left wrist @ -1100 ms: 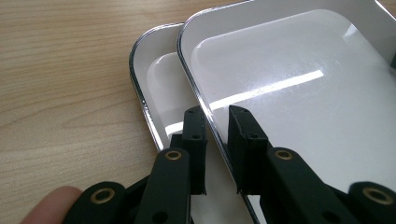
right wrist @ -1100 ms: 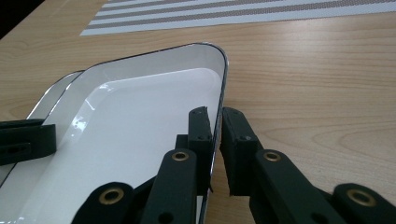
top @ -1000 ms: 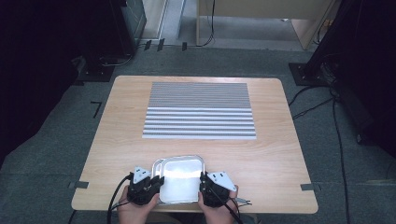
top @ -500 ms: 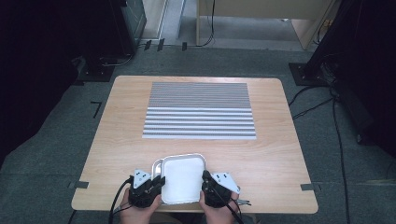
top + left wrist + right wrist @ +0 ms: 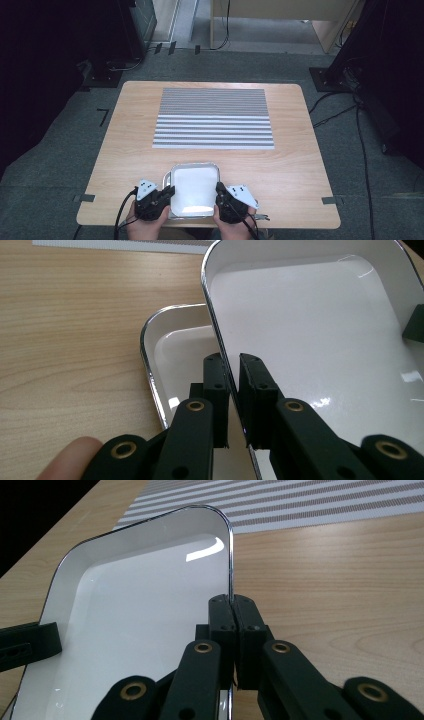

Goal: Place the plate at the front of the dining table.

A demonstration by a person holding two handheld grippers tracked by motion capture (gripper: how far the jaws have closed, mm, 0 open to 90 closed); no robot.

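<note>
At the near edge of the wooden table point(image 5: 125, 150), the left gripper point(image 5: 166, 192) is clamping the left rim of the upper white tray point(image 5: 195, 187). In the left gripper view its two black jaws are sitting on either side of that thin chrome-edged rim and have just been closing in on it; a narrow slit between the pads remains, so how firmly they are pressing is hard to judge. A fingertip is peeking in at the bottom left of that view, cut off by the frame.

Under the lifted tray point(image 5: 320, 330), a second white tray point(image 5: 175, 350) is lying flat on the table, its right part hidden beneath the upper one. From above the two are overlapping so closely that the lower one is barely making itself out as a sliver at the left and bottom edges.

The right gripper point(image 5: 218, 192) is pinching the tray's right rim, jaws pressed together on the metal edge in the right gripper view point(image 5: 231, 602). The person's hands are being cut off by the bottom of the high view.

Beyond the trays, a striped mat point(image 5: 215, 117) is lying in the middle of the table, well apart from them.
</note>
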